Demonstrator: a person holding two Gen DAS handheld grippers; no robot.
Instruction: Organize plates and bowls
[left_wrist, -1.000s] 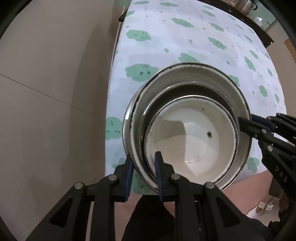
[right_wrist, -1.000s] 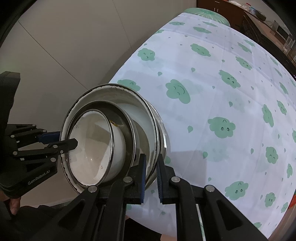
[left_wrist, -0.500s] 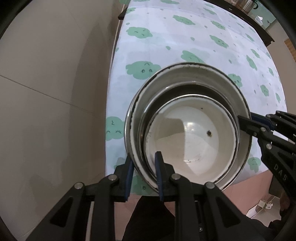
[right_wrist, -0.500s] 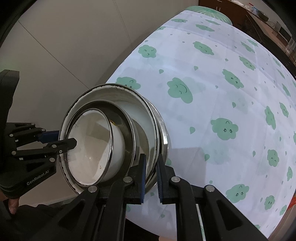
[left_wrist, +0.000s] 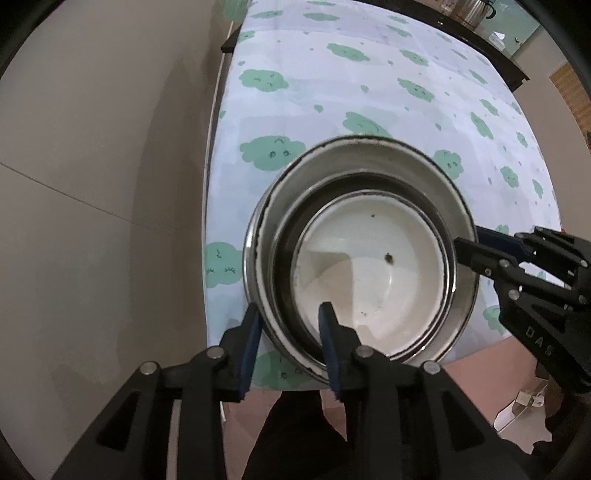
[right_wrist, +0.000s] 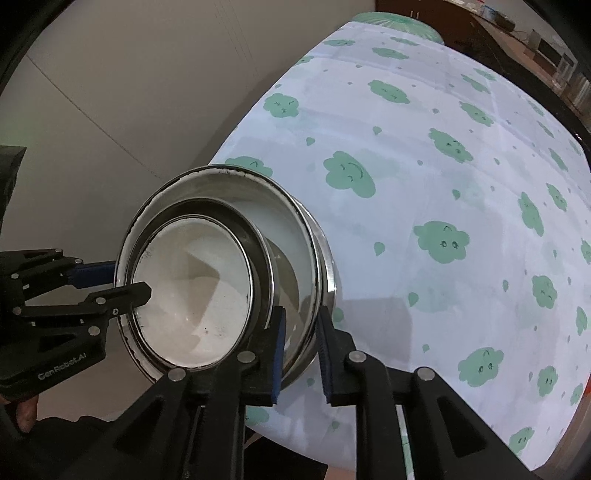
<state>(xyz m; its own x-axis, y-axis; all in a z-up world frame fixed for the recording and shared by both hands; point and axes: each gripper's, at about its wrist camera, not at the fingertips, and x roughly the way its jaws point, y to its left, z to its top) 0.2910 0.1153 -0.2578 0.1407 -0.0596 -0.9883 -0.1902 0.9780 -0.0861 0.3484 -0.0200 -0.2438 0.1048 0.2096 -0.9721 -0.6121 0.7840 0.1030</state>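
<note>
A stack of nested metal bowls (left_wrist: 362, 254), white inside, is held in the air over the near edge of the cloud-print table (left_wrist: 369, 85). My left gripper (left_wrist: 290, 332) is shut on the stack's near rim, one finger outside, one inside. My right gripper (right_wrist: 301, 345) is shut on the outer bowl's wall at the opposite side; it shows at the right of the left wrist view (left_wrist: 476, 247). In the right wrist view the stack (right_wrist: 207, 291) tilts towards the left gripper (right_wrist: 110, 284).
The table is covered by a white cloth with green clouds (right_wrist: 443, 184). A beige wall (left_wrist: 92, 184) runs along the table's left side. Dark furniture (right_wrist: 535, 37) with small items stands beyond the far end. Pink floor (left_wrist: 480, 369) lies below the near edge.
Both grippers keep their hold on the bowl stack. The stack has shifted slightly towards the table's near edge and tilted a little; the grip is the same.
</note>
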